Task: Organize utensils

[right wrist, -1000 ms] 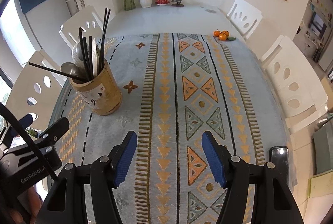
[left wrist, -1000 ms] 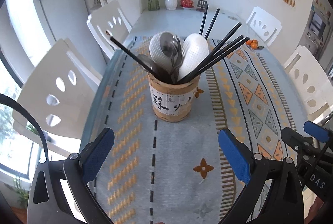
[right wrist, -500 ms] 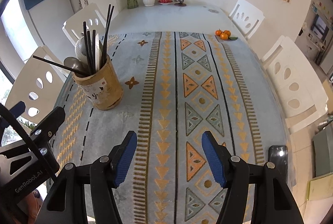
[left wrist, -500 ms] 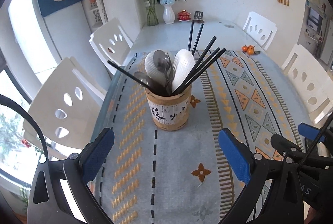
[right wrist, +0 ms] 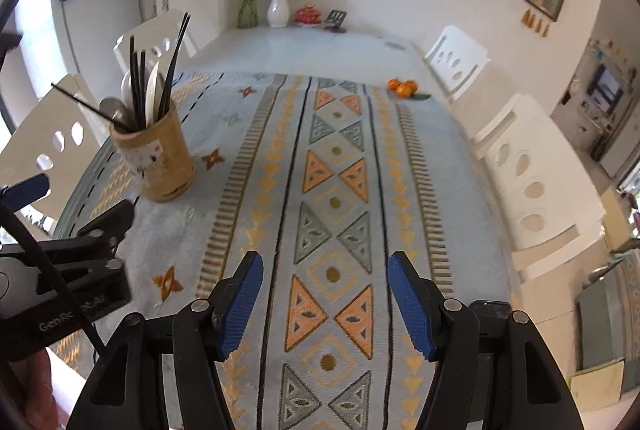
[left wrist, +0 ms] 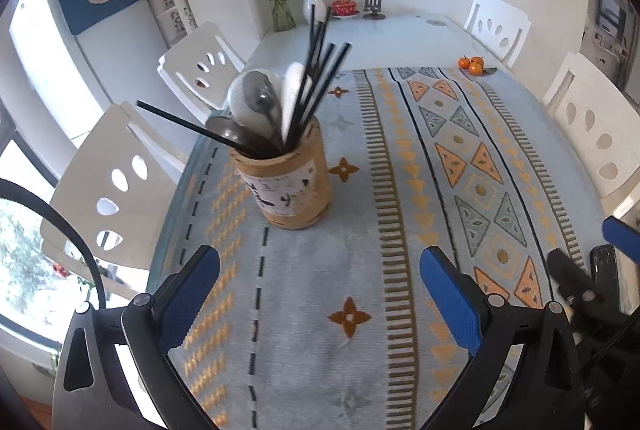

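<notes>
A bamboo utensil holder [left wrist: 286, 186] [right wrist: 158, 154] stands on the patterned tablecloth near the table's left side. It holds several black chopsticks [left wrist: 316, 86], metal spoons [left wrist: 258, 102] and white spoons [left wrist: 292, 90]. My left gripper [left wrist: 320, 294] hovers open over the cloth, short of the holder, with nothing between its blue pads. My right gripper [right wrist: 326, 304] is open too, over the middle of the cloth, to the right of the holder. The left gripper [right wrist: 70, 226] shows at the left edge of the right wrist view.
White chairs [left wrist: 116, 186] [right wrist: 528, 166] line both long sides of the table. Small oranges [right wrist: 402, 87] lie at the far right of the cloth. Vases with flowers [right wrist: 278, 0] and a red pot [right wrist: 309, 15] stand at the far end. A dark phone [left wrist: 606, 270] lies near the right edge.
Both grippers have drawn back and shifted: the holder now sits farther off and to the left in both views. More of the far wall shows. Both jaws kept their width.
</notes>
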`<state>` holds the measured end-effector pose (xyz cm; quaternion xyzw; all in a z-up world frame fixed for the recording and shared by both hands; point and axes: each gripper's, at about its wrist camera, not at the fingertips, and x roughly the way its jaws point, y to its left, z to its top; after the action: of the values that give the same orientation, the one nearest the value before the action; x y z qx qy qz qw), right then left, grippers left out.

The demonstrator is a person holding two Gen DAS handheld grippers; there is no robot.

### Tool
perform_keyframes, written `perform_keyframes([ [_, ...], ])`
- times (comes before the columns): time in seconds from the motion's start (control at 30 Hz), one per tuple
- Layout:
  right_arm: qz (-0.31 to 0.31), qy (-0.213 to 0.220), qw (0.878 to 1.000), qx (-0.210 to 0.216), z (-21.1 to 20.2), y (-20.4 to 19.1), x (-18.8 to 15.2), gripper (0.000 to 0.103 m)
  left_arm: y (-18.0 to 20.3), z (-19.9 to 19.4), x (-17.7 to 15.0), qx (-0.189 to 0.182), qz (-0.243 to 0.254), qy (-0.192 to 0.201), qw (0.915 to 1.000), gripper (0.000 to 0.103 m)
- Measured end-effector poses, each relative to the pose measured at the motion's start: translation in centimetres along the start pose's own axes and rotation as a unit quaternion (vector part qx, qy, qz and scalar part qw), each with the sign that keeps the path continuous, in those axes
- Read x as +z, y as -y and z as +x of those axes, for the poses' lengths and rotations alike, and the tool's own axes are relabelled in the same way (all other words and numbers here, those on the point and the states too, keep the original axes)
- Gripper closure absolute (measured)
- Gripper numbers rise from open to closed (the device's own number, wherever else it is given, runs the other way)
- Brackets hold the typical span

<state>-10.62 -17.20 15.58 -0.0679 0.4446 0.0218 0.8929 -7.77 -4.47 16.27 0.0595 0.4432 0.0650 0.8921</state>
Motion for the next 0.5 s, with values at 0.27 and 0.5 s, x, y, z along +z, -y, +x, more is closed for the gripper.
perform_keyframes([
  [0.27,-0.022,-0.005,1.0,0.002,1.2,0.1,-0.7,0.04,0.1,0.9,-0.5,0.015,-0.011,-0.013,0.9997,0.002],
  [0.5,-0.007,-0.034,0.999,0.01,3.4,0.8,-1.1,0.04,0.3,3.1,-1.6,0.01,-0.005,-0.03,0.9995,0.002],
])
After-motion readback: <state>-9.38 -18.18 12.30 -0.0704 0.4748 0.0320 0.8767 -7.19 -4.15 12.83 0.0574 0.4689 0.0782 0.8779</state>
